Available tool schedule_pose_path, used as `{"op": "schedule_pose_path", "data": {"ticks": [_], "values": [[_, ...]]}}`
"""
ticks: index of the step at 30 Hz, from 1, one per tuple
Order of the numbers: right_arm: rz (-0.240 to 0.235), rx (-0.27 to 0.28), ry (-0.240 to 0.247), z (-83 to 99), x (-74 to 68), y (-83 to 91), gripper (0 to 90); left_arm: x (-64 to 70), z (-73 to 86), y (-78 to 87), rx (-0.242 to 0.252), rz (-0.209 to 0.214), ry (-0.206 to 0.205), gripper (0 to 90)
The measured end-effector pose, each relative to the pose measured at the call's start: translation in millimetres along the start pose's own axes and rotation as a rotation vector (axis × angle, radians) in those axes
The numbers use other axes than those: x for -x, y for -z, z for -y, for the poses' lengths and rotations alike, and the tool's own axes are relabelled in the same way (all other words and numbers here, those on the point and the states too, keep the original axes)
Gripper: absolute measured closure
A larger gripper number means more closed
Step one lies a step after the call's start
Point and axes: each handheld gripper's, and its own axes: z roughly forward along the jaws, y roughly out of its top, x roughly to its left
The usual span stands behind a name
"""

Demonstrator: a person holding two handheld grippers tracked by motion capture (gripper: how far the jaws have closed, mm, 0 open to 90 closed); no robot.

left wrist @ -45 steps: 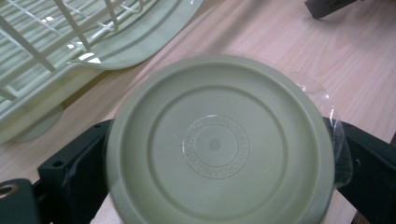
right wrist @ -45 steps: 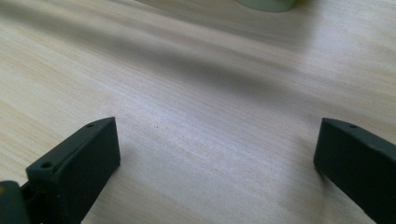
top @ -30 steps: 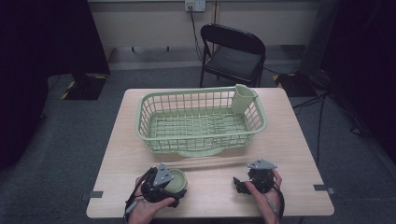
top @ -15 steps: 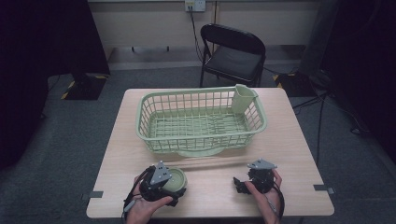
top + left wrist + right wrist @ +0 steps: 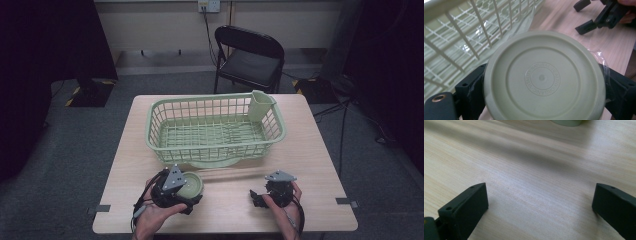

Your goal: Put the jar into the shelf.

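Observation:
A pale green bowl [image 5: 544, 77] sits between the jaws of my left gripper [image 5: 186, 192], its embossed underside facing the camera in the left gripper view. The jaws are shut on its rim at both sides. In the high view the green bowl [image 5: 192, 184] is at the table's front left, just in front of the green wire basket [image 5: 215, 131]. My right gripper [image 5: 256, 196] rests at the front right, open, with bare wood between its jaws; it shows far off as the right gripper [image 5: 589, 16] in the left gripper view.
The basket has a small green cup holder [image 5: 261, 105] at its back right corner and stands on a clear plastic tray [image 5: 220, 161]. A black folding chair [image 5: 250, 55] stands beyond the wooden table [image 5: 320, 150].
My left gripper with the bowl has shifted slightly. The right gripper has stayed put.

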Motion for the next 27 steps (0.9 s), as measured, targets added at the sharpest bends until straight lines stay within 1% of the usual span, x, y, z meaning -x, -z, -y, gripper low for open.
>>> {"op": "schedule_pose_path", "data": {"ticks": [2,5,7,9,13,17,21,24,27], "values": [[0.000,0.000,0.000,0.0,0.0,0.0,0.0,-1.4,-4.4,-0.2,0.002,0.012,-0.007,9.5],[0.000,0.000,0.000,0.0,0.0,0.0,0.0,-3.9,-11.8,-0.6,0.010,0.017,-0.018,9.5],[0.000,0.000,-0.001,0.0,0.0,0.0,0.0,-6.4,-16.8,-1.0,0.009,0.029,-0.017,9.5],[0.000,0.000,0.000,0.0,0.0,0.0,0.0,-7.8,-21.9,-1.3,0.015,0.025,-0.026,9.5],[0.000,0.000,-0.001,0.0,0.0,0.0,0.0,-9.7,-31.5,0.3,0.034,0.045,-0.042,9.5],[0.000,0.000,0.000,0.0,0.0,0.0,0.0,-10.9,-43.5,5.2,0.039,0.051,-0.072,9.6],[0.000,0.000,0.000,0.0,0.0,0.0,0.0,-11.9,-58.3,12.2,0.064,0.080,-0.104,9.5],[0.000,0.000,0.000,0.0,0.0,0.0,0.0,-13.0,-68.1,16.4,0.074,0.087,-0.122,9.5],[0.000,0.000,0.000,0.0,0.0,0.0,0.0,-14.5,-79.6,20.9,0.067,0.090,-0.149,9.5]]}}
